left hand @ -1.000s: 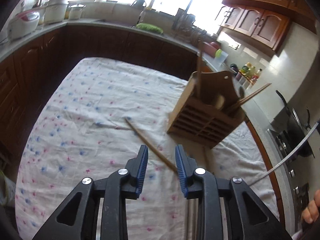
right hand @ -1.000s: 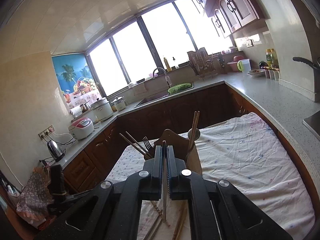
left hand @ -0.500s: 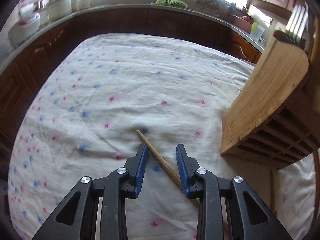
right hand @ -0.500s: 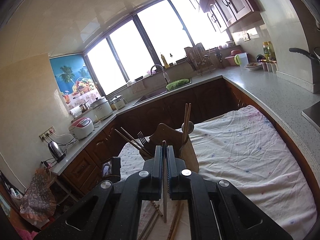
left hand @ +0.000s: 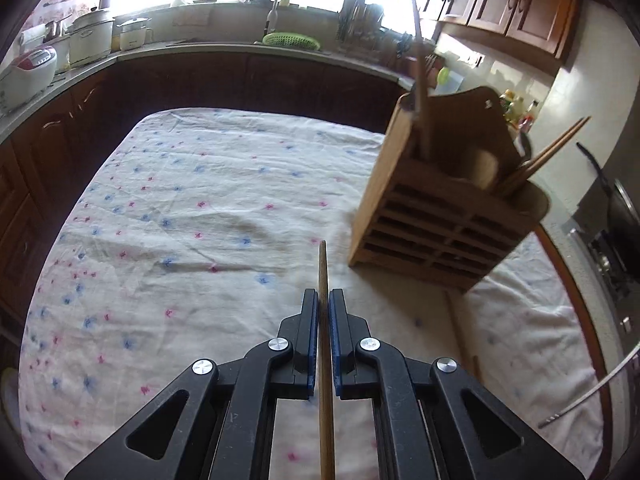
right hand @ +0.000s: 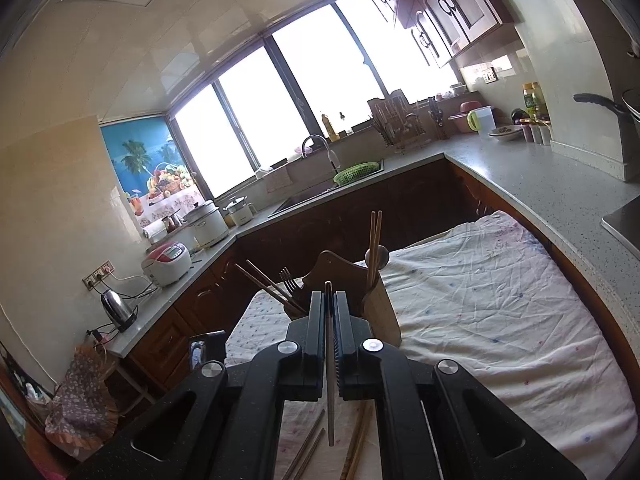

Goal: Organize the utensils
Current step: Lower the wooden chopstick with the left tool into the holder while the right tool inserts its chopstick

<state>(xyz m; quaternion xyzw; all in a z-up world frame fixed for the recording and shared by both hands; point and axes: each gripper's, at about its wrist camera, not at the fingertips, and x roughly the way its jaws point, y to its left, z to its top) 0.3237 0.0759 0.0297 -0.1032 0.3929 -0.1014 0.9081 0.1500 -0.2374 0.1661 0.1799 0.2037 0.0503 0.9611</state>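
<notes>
My left gripper (left hand: 324,298) is shut on a wooden chopstick (left hand: 323,272) and holds it above the flowered cloth (left hand: 192,216), its tip pointing forward. The wooden utensil holder (left hand: 436,208) stands to the right of it, with chopsticks (left hand: 420,92) upright in it. My right gripper (right hand: 329,300) is shut on a thin flat metal utensil (right hand: 329,412), held above the table just in front of the holder (right hand: 380,312). A fork (right hand: 289,278) and more chopsticks (right hand: 374,248) stick out of the holder. Loose chopsticks (right hand: 308,450) lie on the cloth under the right gripper.
Dark wood cabinets and a grey countertop (right hand: 532,184) wrap around the table. A sink with a green basket (right hand: 356,170), a rice cooker (right hand: 166,262) and a kettle (right hand: 116,308) stand on the counter. A stove with a pan (left hand: 616,216) is at the right.
My left gripper has closed on the chopstick that lay on the cloth and lifted it, and the view has swung up. My right gripper holds its utensil about as before.
</notes>
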